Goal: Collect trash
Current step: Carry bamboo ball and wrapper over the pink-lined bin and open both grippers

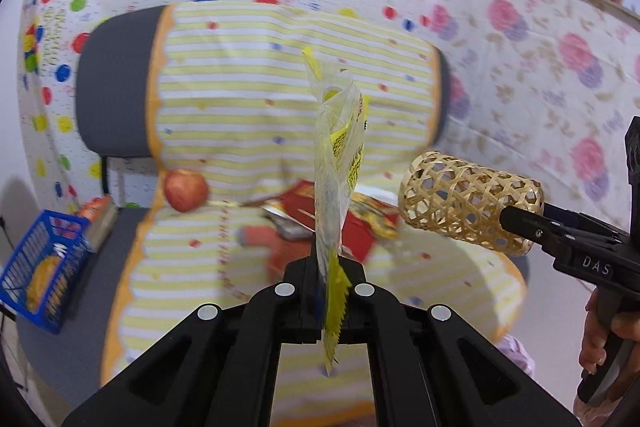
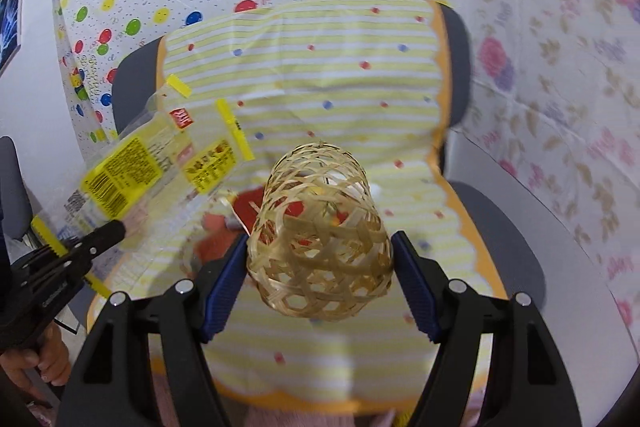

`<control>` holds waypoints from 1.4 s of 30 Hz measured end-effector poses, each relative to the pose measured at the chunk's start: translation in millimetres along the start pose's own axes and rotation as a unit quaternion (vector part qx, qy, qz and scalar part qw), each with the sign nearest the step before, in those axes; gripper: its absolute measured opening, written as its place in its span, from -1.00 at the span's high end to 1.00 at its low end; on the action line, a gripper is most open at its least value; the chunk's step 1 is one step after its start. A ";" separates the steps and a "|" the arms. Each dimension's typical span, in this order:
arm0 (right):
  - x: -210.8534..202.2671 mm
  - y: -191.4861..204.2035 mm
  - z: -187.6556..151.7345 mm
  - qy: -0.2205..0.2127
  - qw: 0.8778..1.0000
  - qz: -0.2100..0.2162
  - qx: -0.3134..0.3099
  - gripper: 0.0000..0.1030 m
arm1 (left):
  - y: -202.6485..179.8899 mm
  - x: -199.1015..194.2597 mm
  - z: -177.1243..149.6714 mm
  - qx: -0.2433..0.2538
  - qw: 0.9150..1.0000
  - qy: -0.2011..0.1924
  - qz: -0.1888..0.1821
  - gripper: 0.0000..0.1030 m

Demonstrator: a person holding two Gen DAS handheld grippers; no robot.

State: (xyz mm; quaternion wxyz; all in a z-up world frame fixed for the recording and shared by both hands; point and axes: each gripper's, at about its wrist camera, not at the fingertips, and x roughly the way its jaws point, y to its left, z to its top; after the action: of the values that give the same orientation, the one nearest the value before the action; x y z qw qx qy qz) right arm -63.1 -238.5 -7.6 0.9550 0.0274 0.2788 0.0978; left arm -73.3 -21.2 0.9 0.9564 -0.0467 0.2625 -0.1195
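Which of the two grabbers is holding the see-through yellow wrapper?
The left gripper, shut on the clear yellow wrapper. The right gripper grips the woven bamboo basket instead.

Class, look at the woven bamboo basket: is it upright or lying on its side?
On its side. The woven bamboo basket lies level, gripped at its closed end by the right gripper, open mouth pointing away.

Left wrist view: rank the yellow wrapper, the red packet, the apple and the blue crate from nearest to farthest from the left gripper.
1. yellow wrapper, clamped in the left gripper.
2. red packet, just behind on the seat.
3. apple, left, at the seat's back.
4. blue crate, far left, off the chair.
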 end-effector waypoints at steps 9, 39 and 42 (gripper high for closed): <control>-71.2 -44.5 -59.0 0.002 0.996 -0.080 0.043 -0.37 | -73.2 -5.0 -34.0 0.052 0.994 0.027 -0.097 0.97; -80.7 -169.0 -163.2 0.087 0.965 -0.192 0.159 -0.45 | -231.6 60.6 -92.0 0.189 0.951 0.125 -0.212 0.05; -86.0 -174.7 -161.2 0.080 0.963 -0.199 0.162 -0.45 | -231.3 63.8 -90.5 0.186 0.951 0.123 -0.216 0.00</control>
State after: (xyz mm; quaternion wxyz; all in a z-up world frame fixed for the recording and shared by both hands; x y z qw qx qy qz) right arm -190.8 -427.3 -116.9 0.9123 0.1181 0.3667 -0.1387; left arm -113.7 -263.5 -72.9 0.8597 0.0914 0.3350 -0.3746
